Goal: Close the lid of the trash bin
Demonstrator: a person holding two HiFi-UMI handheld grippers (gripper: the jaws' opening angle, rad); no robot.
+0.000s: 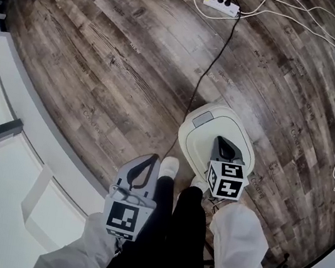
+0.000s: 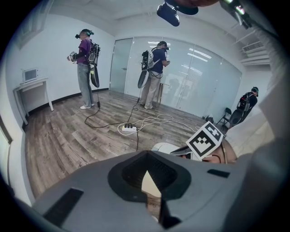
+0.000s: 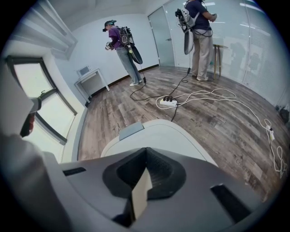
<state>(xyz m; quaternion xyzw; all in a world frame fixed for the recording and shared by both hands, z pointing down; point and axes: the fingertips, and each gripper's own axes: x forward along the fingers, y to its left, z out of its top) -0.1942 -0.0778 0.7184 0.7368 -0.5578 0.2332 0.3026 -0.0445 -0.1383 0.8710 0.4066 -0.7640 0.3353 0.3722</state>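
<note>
Both matte grey grippers, left (image 1: 148, 162) and right (image 1: 222, 143), have their jaws pressed together on nothing. The right one hangs over the bin (image 1: 198, 149), smooth, cream and rounded, lid down, by the person's feet. Beyond lie the weathered plank floor (image 1: 106, 43), a power strip (image 1: 222, 2) and a glass wall (image 2: 204, 81).

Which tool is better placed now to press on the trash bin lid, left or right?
Probably right. The right tool is directly above the trash bin lid, jaws together, and its own view shows the lid just beneath. The left tool, also shut, is beside the person's leg, off the bin.
</note>
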